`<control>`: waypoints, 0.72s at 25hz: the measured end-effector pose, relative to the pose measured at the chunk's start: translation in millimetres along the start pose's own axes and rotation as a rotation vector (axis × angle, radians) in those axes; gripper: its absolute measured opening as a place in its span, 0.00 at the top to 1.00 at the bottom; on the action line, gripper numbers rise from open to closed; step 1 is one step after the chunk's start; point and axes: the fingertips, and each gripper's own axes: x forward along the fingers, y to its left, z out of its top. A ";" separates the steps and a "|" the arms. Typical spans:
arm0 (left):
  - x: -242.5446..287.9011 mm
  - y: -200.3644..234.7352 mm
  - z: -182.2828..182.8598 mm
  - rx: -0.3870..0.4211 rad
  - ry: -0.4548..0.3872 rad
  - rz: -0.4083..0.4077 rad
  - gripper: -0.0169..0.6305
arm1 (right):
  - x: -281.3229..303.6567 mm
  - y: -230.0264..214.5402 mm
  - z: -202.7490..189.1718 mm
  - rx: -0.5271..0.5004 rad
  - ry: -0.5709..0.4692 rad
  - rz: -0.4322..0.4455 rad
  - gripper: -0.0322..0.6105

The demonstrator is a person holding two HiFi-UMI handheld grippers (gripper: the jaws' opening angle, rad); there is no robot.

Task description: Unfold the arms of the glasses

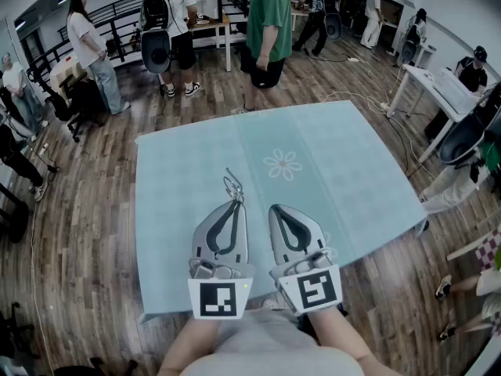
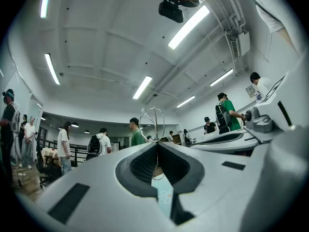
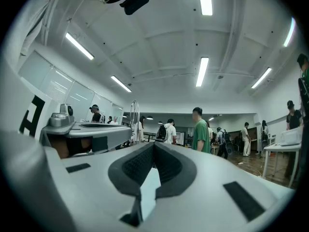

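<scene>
A thin wire-framed pair of glasses sticks out past the tip of my left gripper, above the light blue tablecloth. In the left gripper view the jaws are shut on the glasses, and one round lens rim rises above the gripper tip. Whether the arms are folded I cannot tell. My right gripper is just to the right, shut and empty. In the right gripper view the left gripper and the glasses show at the left.
The cloth has a white flower print ahead of both grippers. Several people stand on the wood floor beyond the table's far edge, one of them in a green shirt. A white desk and chairs stand at the right.
</scene>
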 end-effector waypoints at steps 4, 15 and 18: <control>1.6 0.0 -2.6 -0.008 0.010 -0.001 0.96 | 1.7 -1.3 0.6 0.004 0.003 -0.004 0.94; 0.5 -0.3 -9.7 -0.079 0.020 -0.033 0.96 | 0.6 0.5 -3.1 0.020 -0.006 -0.002 0.94; 1.5 -1.1 -11.4 -0.102 0.034 -0.065 0.96 | 1.4 0.8 -5.5 0.022 0.000 -0.003 0.94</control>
